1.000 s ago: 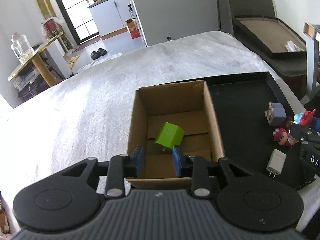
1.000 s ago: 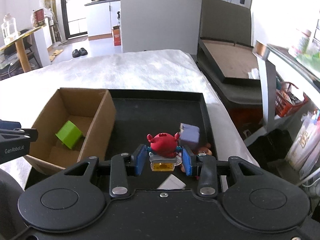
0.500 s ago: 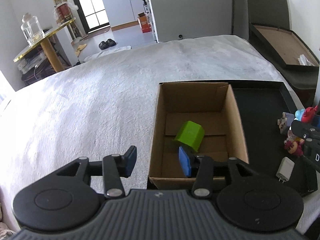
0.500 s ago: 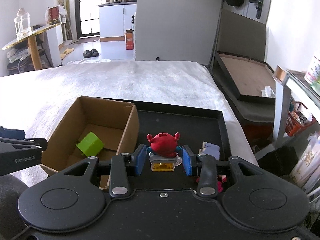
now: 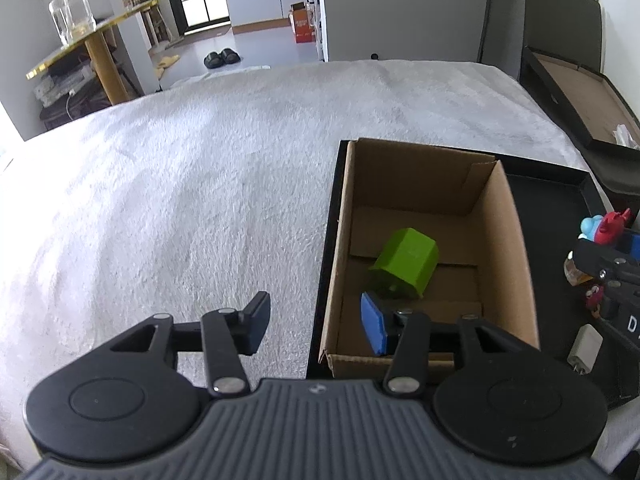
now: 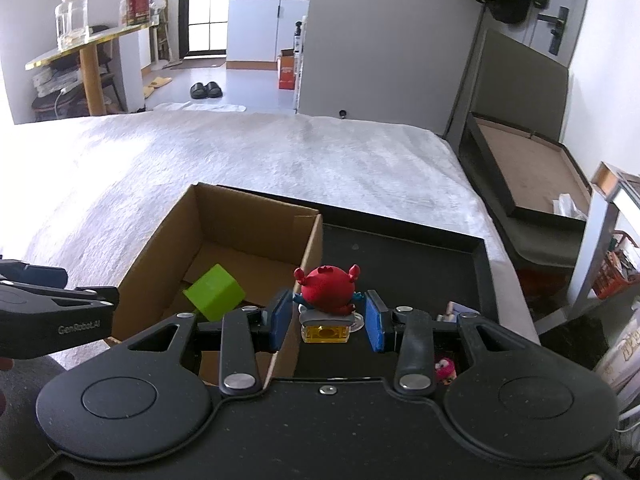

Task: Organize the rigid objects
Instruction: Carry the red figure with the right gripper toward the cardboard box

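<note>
Low in the left wrist view, the left gripper point(image 5: 316, 328) stands with its jaws spread and nothing between them; they have just been opening. One blue pad sits over the white bedcover point(image 5: 192, 184), the other inside the near end of the cardboard box point(image 5: 516, 248). The green block point(image 5: 406, 266) lies tilted on the box floor, just above that inner pad in the frame and apart from it.

In the right wrist view, the right gripper point(image 6: 328, 318) is closed on a red crab toy point(image 6: 326, 290) by its grey and yellow base, at the centre of the frame, just right of the box's right wall. The box sits in the left part of a black tray point(image 6: 478, 256) that rests on the bedcover.

At the right edge of the left view, a white plug adapter point(image 5: 584, 346) lies on the tray, below the crab toy and the right gripper. A small pink figure point(image 6: 445, 369) peeks out low in the right view, largely hidden behind the gripper body.
</note>
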Motion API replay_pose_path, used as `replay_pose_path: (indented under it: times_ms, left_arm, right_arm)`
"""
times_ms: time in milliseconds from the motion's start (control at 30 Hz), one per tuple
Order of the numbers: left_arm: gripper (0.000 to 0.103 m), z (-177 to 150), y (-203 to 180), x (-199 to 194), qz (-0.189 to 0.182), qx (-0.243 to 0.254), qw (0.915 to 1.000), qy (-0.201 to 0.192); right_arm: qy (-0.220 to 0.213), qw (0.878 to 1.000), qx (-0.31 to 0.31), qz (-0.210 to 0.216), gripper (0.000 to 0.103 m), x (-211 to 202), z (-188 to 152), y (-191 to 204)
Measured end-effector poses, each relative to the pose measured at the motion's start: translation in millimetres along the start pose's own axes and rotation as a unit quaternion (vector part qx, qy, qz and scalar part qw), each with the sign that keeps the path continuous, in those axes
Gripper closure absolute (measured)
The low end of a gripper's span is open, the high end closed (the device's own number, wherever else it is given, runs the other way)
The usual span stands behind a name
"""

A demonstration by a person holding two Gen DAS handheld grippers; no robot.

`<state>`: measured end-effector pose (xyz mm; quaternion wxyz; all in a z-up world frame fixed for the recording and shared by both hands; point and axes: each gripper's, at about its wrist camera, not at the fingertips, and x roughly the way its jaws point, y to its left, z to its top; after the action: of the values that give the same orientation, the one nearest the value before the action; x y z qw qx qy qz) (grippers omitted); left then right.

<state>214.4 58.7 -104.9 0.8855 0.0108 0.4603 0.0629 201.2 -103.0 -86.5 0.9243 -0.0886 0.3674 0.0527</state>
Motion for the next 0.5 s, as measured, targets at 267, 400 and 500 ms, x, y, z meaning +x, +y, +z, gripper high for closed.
replay_pose_path:
  times_ms: [267, 400, 500]
  left_arm:
    - [0.054, 3, -1, 20, -0.017, -0.005, 0.9998, 0.007]
    - [0.055, 4, 1, 28, -0.019, -0.011, 0.9997, 0.005]
    - [0.057, 6, 4, 36, -0.025, -0.021, 0.9994, 0.010]
  right_arm:
    - [0.006, 1.000, -0.015, 0.015, 0.065, 16, 9, 16]
    - [0.007, 0.999, -0.024, 0.025, 0.065, 24, 14, 25]
    - [0.011, 0.999, -0.030, 0.032, 0.065, 32, 18, 31]
